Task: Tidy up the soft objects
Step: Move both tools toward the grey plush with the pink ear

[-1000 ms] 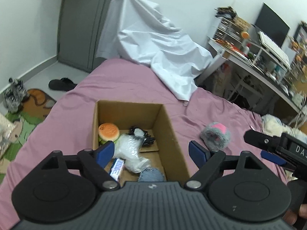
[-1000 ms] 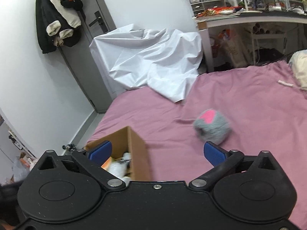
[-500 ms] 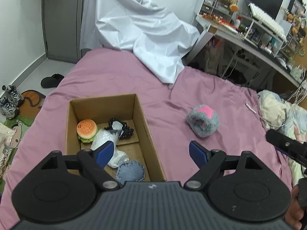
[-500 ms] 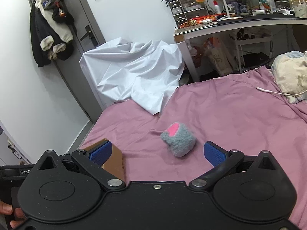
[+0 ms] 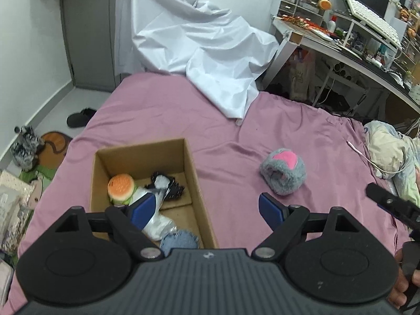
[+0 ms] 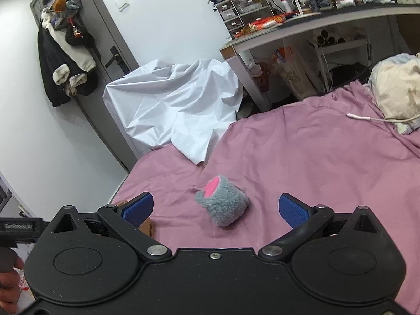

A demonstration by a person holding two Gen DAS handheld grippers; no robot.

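Observation:
A grey fluffy plush with a pink patch [image 5: 283,174] lies on the purple bed sheet [image 5: 162,115], to the right of an open cardboard box [image 5: 193,181]. The box holds a burger plush [image 5: 121,185], a black-and-white soft item [image 5: 164,186], a clear bag [image 5: 157,225] and a denim pouch [image 5: 179,240]. My left gripper [image 5: 207,208] is open and empty, above the box's near right wall. My right gripper [image 6: 215,208] is open and empty, with the grey plush [image 6: 221,204] lying on the sheet between and beyond its fingertips.
A crumpled white sheet [image 5: 199,50] drapes over the bed's far end. A cluttered desk [image 5: 341,42] stands at the right. A pale blanket [image 6: 396,97] and a white cable [image 6: 367,118] lie on the bed's right side. Slippers [image 5: 78,116] and a mat are on the floor left.
Both grippers have pulled back and risen. The box and the grey plush look farther off in the left view. In the right view the plush has shifted to between the fingertips.

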